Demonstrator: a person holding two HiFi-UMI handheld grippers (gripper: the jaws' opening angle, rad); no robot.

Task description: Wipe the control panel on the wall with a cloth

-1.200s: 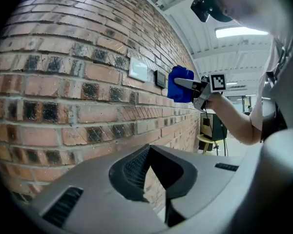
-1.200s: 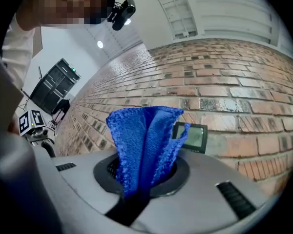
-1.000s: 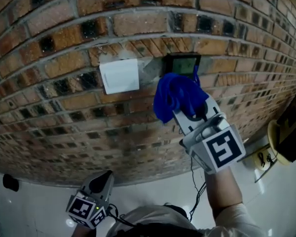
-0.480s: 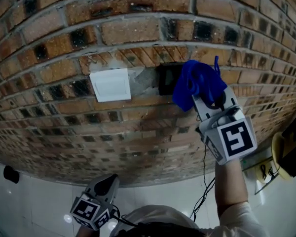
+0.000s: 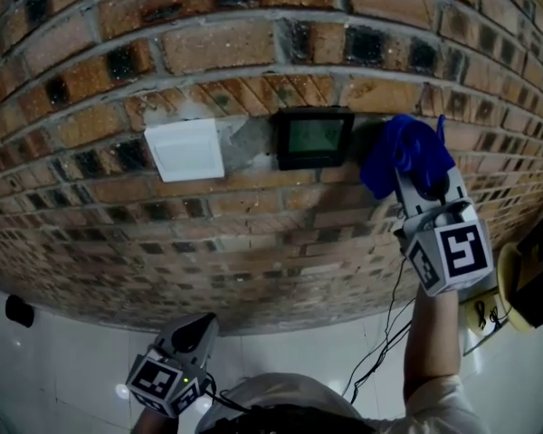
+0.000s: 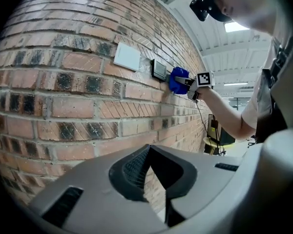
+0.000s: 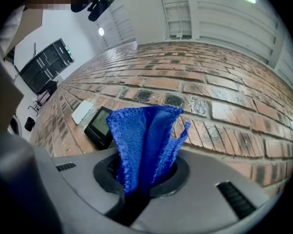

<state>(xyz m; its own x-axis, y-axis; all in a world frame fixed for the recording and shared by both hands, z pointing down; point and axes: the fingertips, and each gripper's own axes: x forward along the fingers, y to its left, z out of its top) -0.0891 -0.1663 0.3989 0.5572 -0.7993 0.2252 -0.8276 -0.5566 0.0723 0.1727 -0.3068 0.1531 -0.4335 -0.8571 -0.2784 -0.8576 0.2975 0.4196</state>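
**Cloth off the panel's right edge, left gripper parked**

Why things sit as they do, big to small:

- Wall (image 5: pixel 253 242): brick, carries everything. Both fixtures sit in the same brick course, so my guess is a sideways pass covers the panel without changing height.
- Right gripper (image 5: pixel 421 183): raised on an outstretched arm, nose to the wall. Jaws clamped on the cloth's bunched end, so the loose part fans out ahead as the wiping face.
- Left gripper (image 5: pixel 192 335): low, near the wall's bottom edge, well apart from the work. Jaws drawn close together, nothing between them. Looks idle; this is a one-gripper job.
- Plate (image 5: pixel 185 150): white, blank, just left of the panel, mortar patch between them. Not a target.
- Panel (image 5: pixel 313 137): black frame, greenish screen, fully uncovered.
- Cloth (image 5: pixel 403 152): blue, just right of the panel, over bare brick. Can't tell if it touches the wall. Probably the end of a stroke, or a turnaround.

Count: one wall, two grippers, one plate, one panel, one cloth.
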